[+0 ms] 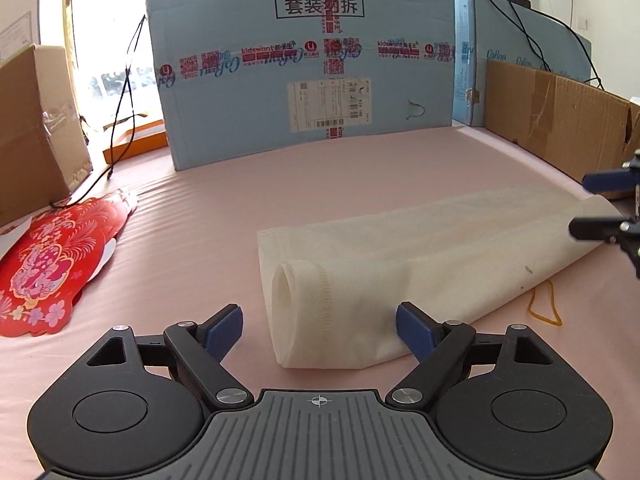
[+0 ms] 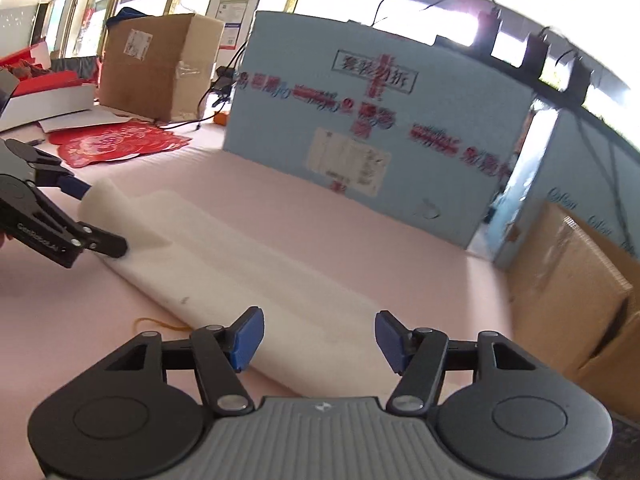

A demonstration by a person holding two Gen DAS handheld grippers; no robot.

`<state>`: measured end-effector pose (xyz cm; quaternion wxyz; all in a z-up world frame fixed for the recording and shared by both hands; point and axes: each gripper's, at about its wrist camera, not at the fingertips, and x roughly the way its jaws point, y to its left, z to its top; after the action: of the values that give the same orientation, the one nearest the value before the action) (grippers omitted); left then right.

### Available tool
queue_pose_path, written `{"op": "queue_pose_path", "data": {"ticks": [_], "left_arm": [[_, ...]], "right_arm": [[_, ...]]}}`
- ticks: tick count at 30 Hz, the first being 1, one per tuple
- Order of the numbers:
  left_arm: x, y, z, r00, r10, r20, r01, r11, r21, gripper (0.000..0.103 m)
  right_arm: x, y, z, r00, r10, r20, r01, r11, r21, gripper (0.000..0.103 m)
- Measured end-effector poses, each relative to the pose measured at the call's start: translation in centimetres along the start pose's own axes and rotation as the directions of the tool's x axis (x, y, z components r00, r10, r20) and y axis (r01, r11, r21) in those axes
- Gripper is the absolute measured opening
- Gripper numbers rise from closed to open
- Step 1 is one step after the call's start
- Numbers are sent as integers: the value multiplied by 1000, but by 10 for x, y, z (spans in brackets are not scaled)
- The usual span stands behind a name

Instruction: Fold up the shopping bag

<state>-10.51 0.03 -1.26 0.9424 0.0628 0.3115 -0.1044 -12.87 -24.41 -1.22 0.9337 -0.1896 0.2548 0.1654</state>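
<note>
A cream cloth shopping bag [image 1: 420, 256] lies folded into a long, loosely rolled strip on the pink table cover [image 1: 320, 184]. My left gripper [image 1: 320, 328] is open and straddles the bag's near end; its left pad stands clear of the cloth and its right pad is at the bag's edge. At the strip's far end, my right gripper [image 1: 592, 206] comes in from the right edge. In the right wrist view the bag [image 2: 224, 256] runs away to the left. My right gripper [image 2: 320, 334] is open over its near end, and my left gripper [image 2: 96, 216] brackets the far end.
A large blue carton [image 1: 304, 72] stands across the back, with brown cardboard [image 1: 556, 120] on the right and a brown box [image 1: 32, 128] on the left. A red paper decoration [image 1: 48, 264] lies at the left. A yellow loop [image 1: 544, 304] rests beside the bag. Black cables [image 1: 124, 92] hang by the carton.
</note>
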Motion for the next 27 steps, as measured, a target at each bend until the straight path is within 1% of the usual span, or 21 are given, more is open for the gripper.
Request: {"op": "queue_pose_path", "data": {"ticks": [2, 4, 6, 8, 9, 10, 11, 12, 13, 14, 15, 16, 18, 19, 20, 21, 22, 23, 24, 25, 27], "left_arm": [[-1, 6, -2, 1000, -6, -7, 6, 1000, -18, 93], [-4, 18, -5, 1000, 17, -17, -18, 999, -42, 96], [-9, 30, -9, 998, 67, -22, -68, 996, -61, 96], [-14, 35, -11, 995, 94, -19, -95, 994, -59, 96], [-18, 35, -11, 989, 148, -13, -148, 988, -39, 96], [-21, 33, -10, 971, 239, -6, -239, 971, 2, 95], [-25, 29, -9, 939, 345, 17, -345, 937, 59, 96], [-30, 26, -7, 912, 407, 60, -411, 907, 93, 96], [-35, 23, -5, 896, 432, 101, -441, 891, 103, 96], [-44, 17, -1, 886, 432, 170, -452, 887, 99, 95], [-51, 10, 4, 887, 404, 222, -431, 898, 86, 95], [-56, 4, 7, 894, 369, 254, -399, 913, 80, 95], [-61, -20, 15, 925, 213, 315, -261, 958, 119, 93], [-61, -29, 17, 934, 152, 322, -208, 967, 148, 79], [-55, -41, 20, 949, 60, 309, -127, 971, 200, 54], [-46, -50, 20, 960, 8, 281, -78, 967, 241, 44], [-38, -59, 21, 968, -36, 249, -35, 960, 278, 38], [-29, -67, 21, 973, -80, 216, 8, 950, 313, 37], [-20, -72, 20, 980, -99, 175, 35, 941, 336, 36], [-11, -76, 19, 985, -114, 133, 60, 933, 356, 36], [5, -77, 15, 990, -123, 64, 92, 929, 359, 37]], "right_arm": [[10, 2, -1, 999, 25, -44, -23, 999, 32, 53], [13, -1, -2, 998, 45, -51, -40, 996, 85, 53], [13, -8, -3, 996, 71, -49, -63, 988, 139, 54], [12, -10, -6, 996, 80, -45, -73, 986, 151, 54], [12, -10, -7, 996, 82, -43, -75, 986, 152, 54], [12, -10, -7, 996, 82, -43, -74, 986, 149, 55], [13, -9, -7, 996, 81, -43, -74, 987, 146, 55], [13, -9, -7, 996, 81, -43, -74, 987, 145, 55], [13, -9, -7, 996, 81, -42, -74, 987, 145, 55], [13, -9, -8, 996, 82, -41, -75, 987, 145, 55], [13, -10, -7, 996, 82, -41, -75, 987, 144, 55], [14, -10, -7, 996, 82, -41, -75, 987, 143, 55], [14, -10, -6, 996, 81, -42, -75, 987, 142, 55], [15, -11, -6, 996, 82, -42, -75, 987, 142, 55], [15, -11, -6, 996, 82, -42, -75, 987, 143, 55], [15, -11, -6, 996, 82, -42, -75, 987, 143, 55], [15, -11, -6, 996, 83, -42, -76, 987, 144, 55], [15, -11, -6, 996, 83, -41, -77, 987, 144, 55], [15, -12, -5, 996, 85, -41, -78, 986, 144, 55], [15, -11, -5, 995, 86, -41, -79, 986, 146, 56], [14, -11, -4, 996, 79, -45, -72, 986, 148, 59]]}}
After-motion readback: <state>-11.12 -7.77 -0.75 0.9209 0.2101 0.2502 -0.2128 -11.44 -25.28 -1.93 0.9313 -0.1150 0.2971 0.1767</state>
